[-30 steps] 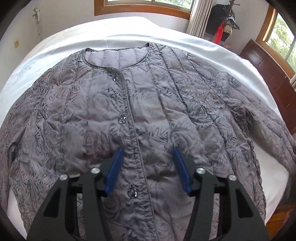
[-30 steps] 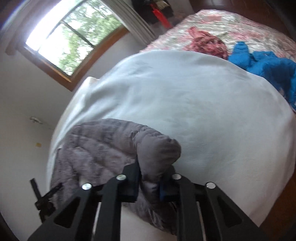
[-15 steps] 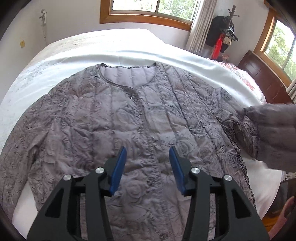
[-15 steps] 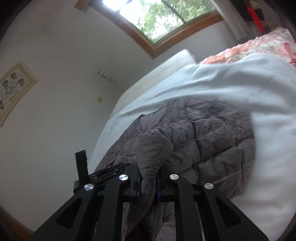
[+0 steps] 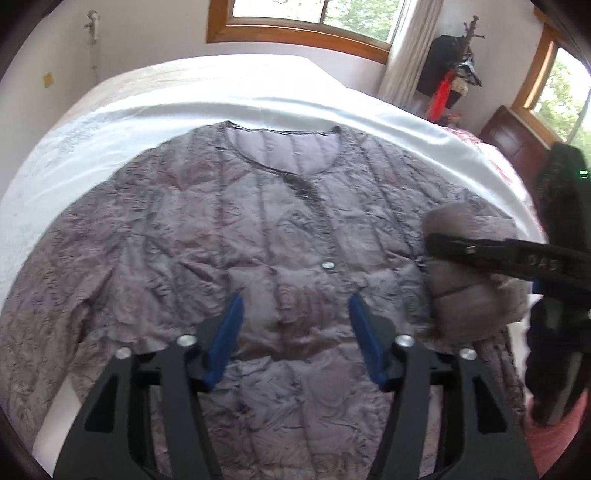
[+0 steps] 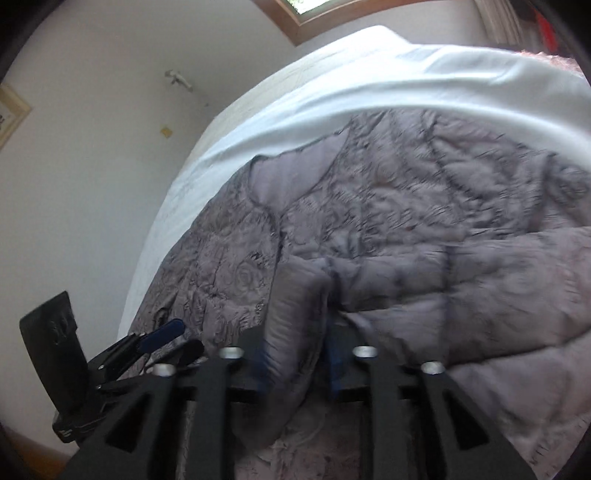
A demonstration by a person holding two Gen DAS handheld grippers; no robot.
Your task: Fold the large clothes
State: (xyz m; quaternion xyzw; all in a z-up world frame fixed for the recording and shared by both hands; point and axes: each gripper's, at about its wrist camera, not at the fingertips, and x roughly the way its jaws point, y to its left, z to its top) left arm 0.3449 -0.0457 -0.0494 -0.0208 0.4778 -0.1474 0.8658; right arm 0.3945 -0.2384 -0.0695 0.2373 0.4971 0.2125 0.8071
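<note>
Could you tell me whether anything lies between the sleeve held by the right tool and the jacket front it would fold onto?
Nothing visible: the jacket front is bare where the sleeve is heading; the open left tool hovers nearby.

One grey quilted jacket [image 5: 258, 236] lies spread on one bed [image 5: 155, 96] under a white sheet. Two tongs are in view: the left tongs [image 5: 295, 332], with two blue fingertips [image 5: 229, 332] spread apart over the jacket, and the right tongs [image 6: 295, 354], closed on one sleeve [image 6: 291, 332]. One button [image 5: 327, 264] shows clearly on the jacket front. Two windows [image 5: 306, 14] are in the room, one coat stand [image 5: 469, 48] and one framed picture [image 6: 9, 110] on the wall.
</note>
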